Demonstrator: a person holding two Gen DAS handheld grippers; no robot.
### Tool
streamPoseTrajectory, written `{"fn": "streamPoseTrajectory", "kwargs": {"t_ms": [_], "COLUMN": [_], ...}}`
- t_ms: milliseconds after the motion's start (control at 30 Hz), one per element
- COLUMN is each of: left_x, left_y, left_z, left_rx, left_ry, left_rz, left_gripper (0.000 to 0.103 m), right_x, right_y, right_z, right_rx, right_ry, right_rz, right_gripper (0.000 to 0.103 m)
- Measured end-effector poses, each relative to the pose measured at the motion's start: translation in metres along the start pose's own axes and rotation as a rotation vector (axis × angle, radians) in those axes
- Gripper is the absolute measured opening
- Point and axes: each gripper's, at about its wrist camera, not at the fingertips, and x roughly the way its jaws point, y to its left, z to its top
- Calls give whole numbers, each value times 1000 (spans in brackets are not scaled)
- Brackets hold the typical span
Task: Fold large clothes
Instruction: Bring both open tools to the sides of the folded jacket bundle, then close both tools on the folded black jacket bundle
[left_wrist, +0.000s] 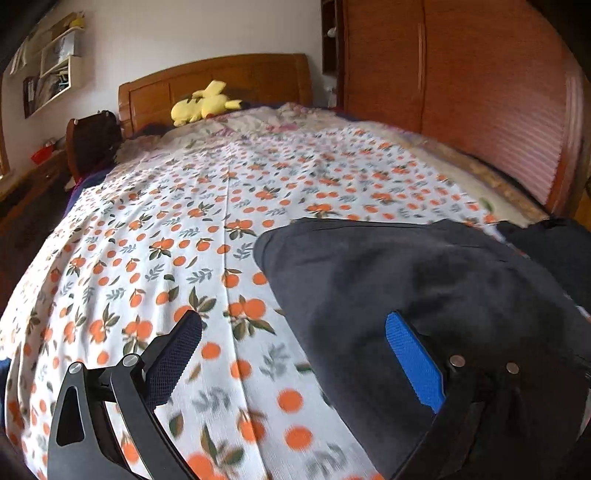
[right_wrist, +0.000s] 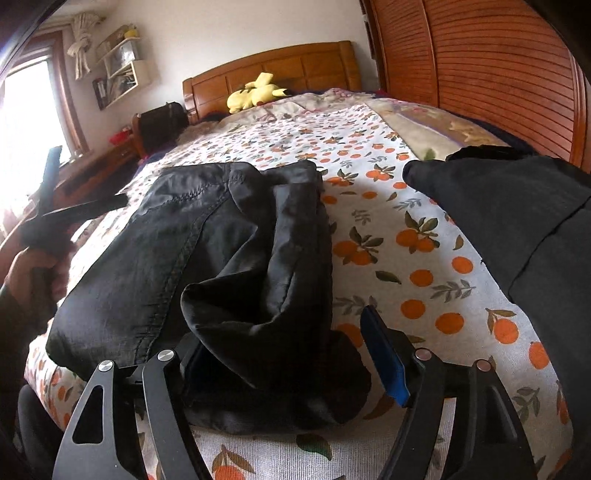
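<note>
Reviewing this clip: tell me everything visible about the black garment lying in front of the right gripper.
The black garment is a thin, slightly shiny woven fabric, looking like a light jacket or trousers, with a stitched double seam running along its left panel. It lies folded but rumpled on the orange-print bedspread, its near edge bunched into loose, standing folds. The right gripper is open, its fingers to either side of that bunched near edge without clamping it. A second dark garment lies apart to the right.
</note>
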Motion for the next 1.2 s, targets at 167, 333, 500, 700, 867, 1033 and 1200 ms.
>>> {"fn": "streamPoseTrajectory", "kwargs": {"t_ms": [167, 333, 500, 700, 867, 1033, 1200], "left_x": [38, 62, 78, 92, 102, 101, 74], "left_y": [18, 27, 26, 22, 14, 5, 0], "left_z": [14, 23, 27, 27, 28, 32, 41], "left_rx": [-40, -37, -31, -39, -62, -62, -38], "left_ry": [48, 75, 92, 104, 140, 156, 108], "left_rz": [14, 37, 35, 4, -107, -125, -76], "left_gripper": [100, 101, 102, 91, 54, 28, 16], "right_x": [-1, -1, 0, 4, 7, 6, -6], "right_y": [2, 2, 3, 4, 5, 9, 19], "right_z": [-2, -2, -1, -1, -3, -4, -1], "right_rx": [-16, -10, -15, 7, 18, 18, -8], "right_ry": [1, 8, 10, 27, 45, 56, 16], "right_rz": [-1, 9, 8, 14, 36, 75, 79], "right_gripper": [71, 71, 71, 71, 65, 44, 16]}}
